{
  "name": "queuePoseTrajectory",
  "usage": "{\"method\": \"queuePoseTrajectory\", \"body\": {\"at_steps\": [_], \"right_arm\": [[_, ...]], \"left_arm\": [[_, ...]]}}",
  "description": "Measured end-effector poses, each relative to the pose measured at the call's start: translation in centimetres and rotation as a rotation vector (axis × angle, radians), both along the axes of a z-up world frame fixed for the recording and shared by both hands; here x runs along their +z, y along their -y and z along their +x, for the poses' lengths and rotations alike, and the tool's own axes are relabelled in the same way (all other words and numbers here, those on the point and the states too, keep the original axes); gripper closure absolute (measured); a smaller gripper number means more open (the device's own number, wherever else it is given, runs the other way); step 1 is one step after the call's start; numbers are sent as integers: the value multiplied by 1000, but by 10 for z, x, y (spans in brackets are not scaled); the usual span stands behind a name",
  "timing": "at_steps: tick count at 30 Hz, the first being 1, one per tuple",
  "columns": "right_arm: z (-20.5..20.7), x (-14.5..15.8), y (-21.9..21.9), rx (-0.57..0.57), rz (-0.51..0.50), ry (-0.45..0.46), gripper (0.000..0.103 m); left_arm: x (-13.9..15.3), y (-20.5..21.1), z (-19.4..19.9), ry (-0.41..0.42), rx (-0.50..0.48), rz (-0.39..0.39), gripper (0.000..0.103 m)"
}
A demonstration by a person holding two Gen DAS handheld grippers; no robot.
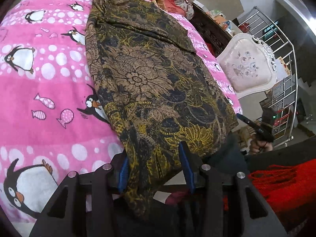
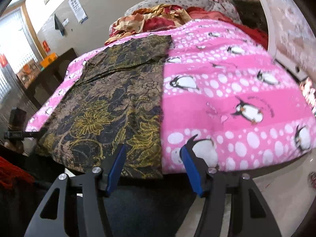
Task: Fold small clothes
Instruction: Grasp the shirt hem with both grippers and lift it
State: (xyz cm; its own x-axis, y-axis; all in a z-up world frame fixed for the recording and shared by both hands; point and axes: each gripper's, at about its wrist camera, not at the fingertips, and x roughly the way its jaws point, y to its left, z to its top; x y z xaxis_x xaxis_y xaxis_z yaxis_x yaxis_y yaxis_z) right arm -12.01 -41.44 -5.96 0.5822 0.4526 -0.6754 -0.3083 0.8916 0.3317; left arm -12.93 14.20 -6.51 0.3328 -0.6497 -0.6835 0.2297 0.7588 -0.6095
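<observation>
A brown, black and yellow floral garment (image 1: 146, 75) lies lengthwise on a pink penguin blanket (image 1: 43, 90), its near hem hanging over the front edge. My left gripper (image 1: 153, 155) is open, its blue-padded jaws either side of the hem's near left corner, cloth between them. In the right wrist view the garment (image 2: 118, 102) covers the blanket's left half. My right gripper (image 2: 153, 154) is open at the hem's near right corner, the left jaw over cloth, the right jaw over the blanket (image 2: 237, 90). Each gripper shows small in the other's view, the right (image 1: 254, 126) and the left (image 2: 17, 134).
A pile of red and gold clothes (image 2: 158, 19) and a floral pillow (image 2: 181, 0) lie at the far end. A white padded chair (image 1: 248, 65) and metal railing (image 1: 284, 75) stand to the right. A red knitted cloth (image 1: 282, 185) is near my left gripper.
</observation>
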Motion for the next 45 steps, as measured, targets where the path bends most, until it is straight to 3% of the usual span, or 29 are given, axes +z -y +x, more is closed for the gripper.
{"method": "queuePoseTrajectory", "body": {"at_steps": [7, 9, 10, 11, 16, 19, 20, 21, 22, 25, 29, 34, 39, 43, 45], "right_arm": [[15, -24, 1, 48, 143, 0, 43], [14, -25, 3, 74, 194, -20, 55], [13, -27, 4, 117, 241, -54, 74], [13, -30, 4, 148, 264, -80, 84], [18, -42, 2, 110, 243, -98, 84], [18, -41, -2, 120, 269, -90, 84], [17, -38, -2, 124, 273, -84, 88], [15, -36, -1, 129, 281, -80, 97], [12, -32, 1, 138, 297, -75, 98], [3, -13, 9, 178, 384, -38, 99], [-7, 29, 15, 222, 511, 80, 99], [-23, 84, 22, 253, 578, 225, 99], [-53, 131, 45, 279, 607, 335, 99], [-31, 120, 49, 221, 580, 289, 99], [-8, 107, 46, 182, 580, 257, 99]], "left_arm": [[0, 11, -5, 24, -46, 54, 80], [2, 9, -10, 19, -48, 30, 80], [3, 9, -12, 19, -53, 20, 80], [3, 10, -14, 18, -56, 17, 80], [-4, 2, -6, 6, 12, -29, 80], [-1, 3, -7, 11, 19, -9, 80], [-1, 2, -8, 10, 26, -14, 87], [0, -2, -9, 6, 44, -13, 100], [0, -4, -10, -1, 57, -9, 103], [13, -17, -15, 34, 96, -43, 103], [51, -33, -23, 151, 100, -112, 103], [91, -44, -43, 253, 52, -185, 103], [125, -53, -72, 294, -28, -284, 103], [116, -54, -45, 279, 55, -231, 103], [106, -54, -12, 240, 139, -153, 103]]}}
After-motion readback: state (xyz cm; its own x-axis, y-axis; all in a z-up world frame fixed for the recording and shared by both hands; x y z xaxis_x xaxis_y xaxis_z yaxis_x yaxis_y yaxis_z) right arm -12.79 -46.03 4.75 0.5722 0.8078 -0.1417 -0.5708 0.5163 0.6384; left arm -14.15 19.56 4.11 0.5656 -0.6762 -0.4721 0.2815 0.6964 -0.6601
